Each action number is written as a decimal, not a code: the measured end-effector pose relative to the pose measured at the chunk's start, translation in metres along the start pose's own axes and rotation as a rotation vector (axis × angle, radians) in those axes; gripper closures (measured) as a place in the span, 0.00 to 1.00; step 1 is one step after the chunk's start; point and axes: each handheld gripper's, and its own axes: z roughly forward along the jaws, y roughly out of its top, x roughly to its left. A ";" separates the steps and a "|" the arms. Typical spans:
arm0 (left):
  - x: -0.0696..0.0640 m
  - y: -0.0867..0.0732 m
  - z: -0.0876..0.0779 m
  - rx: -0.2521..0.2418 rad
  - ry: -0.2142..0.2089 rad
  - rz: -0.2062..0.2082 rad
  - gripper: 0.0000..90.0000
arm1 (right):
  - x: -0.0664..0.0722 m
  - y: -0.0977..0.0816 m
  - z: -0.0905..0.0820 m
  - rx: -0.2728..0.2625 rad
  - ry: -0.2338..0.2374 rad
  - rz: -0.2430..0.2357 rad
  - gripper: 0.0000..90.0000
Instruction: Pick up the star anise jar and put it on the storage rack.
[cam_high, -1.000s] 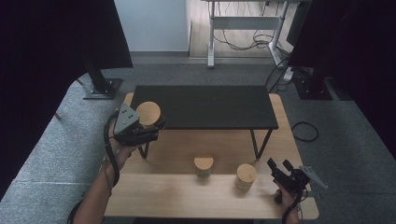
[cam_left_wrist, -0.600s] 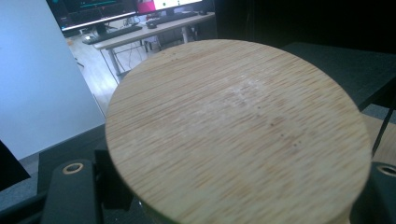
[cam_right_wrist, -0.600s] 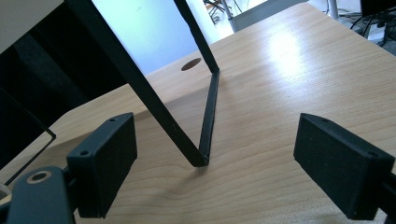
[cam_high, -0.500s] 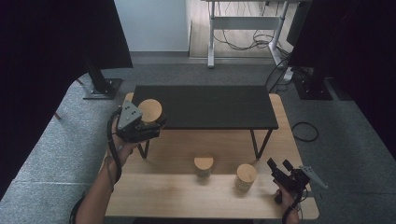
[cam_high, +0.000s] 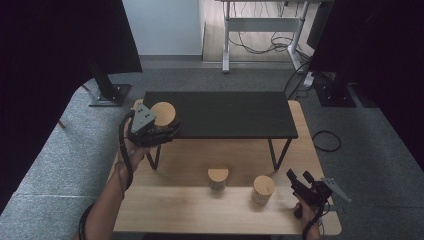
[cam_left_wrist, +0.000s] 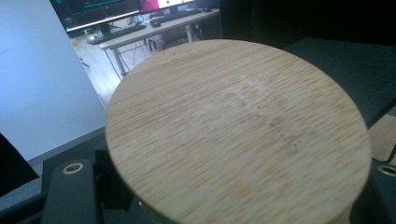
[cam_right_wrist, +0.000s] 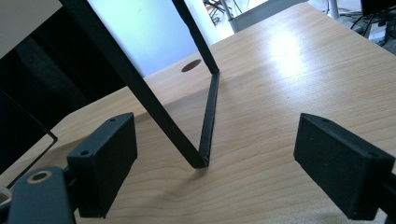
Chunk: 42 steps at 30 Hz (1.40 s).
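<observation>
My left gripper is shut on a round wooden-topped canister at the left end of the black raised shelf. I cannot tell if the canister rests on the shelf. In the left gripper view its bamboo top spans the gap between the jaws of the left gripper. Two more canisters stand on the light wooden table: one in the middle, one to its right. My right gripper is low at the table's front right corner, open, nothing between its pads.
The shelf's thin black leg meets the tabletop just ahead of the right gripper. A cable hole sits farther on. Grey carpet surrounds the table, with stands and cables beyond.
The left gripper and its canister have shifted a little toward the shelf, to the right and farther away. The right gripper has stayed in place.
</observation>
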 end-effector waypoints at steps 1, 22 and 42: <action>0.000 0.001 0.002 0.002 0.001 0.003 0.28 | 0.000 0.000 0.000 0.000 0.000 0.000 0.14; -0.003 0.001 0.022 0.037 0.013 0.051 0.28 | 0.000 -0.001 -0.002 -0.015 -0.014 0.005 0.14; -0.003 -0.002 0.039 0.086 0.013 0.072 0.28 | 0.000 0.000 -0.001 -0.013 -0.010 0.007 0.14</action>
